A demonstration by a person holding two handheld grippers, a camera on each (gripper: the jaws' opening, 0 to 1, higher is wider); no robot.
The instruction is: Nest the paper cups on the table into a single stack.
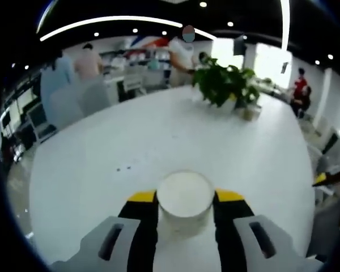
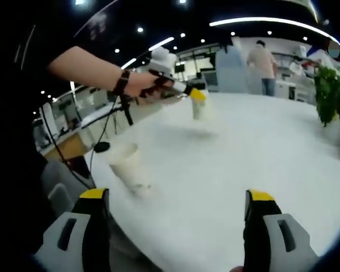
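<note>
Paper cups are what I am gathering, and one of them, a white paper cup [image 1: 185,199], is sitting between the jaws of my left gripper [image 1: 186,199], seen from above its open mouth in the left gripper view. The yellow-tipped jaws are pressing close on either side of its wall, so I am judging it held. In the right gripper view the same left gripper [image 2: 198,102] is carrying that cup [image 2: 199,107] just above the white table [image 2: 260,153], my hand [image 2: 144,85] wrapped around the handle.

A second cup [image 2: 127,164] is standing upright near the table's near edge, well apart from the held one. My right gripper [image 2: 175,198] is hovering over the table with its jaws spread wide and nothing between them.

I am treating these cups as very light and thin-walled: they will likely dent or go oval under a hard squeeze, and an oval cup will not nest cleanly. The rolled rim looks like the stiffest part, so I am favouring a gentle pinch across the upper wall just below it. An empty cup may also tip or slide on the smooth tabletop at the slightest nudge.

A potted plant [image 1: 224,82] is standing farther along the table.
</note>
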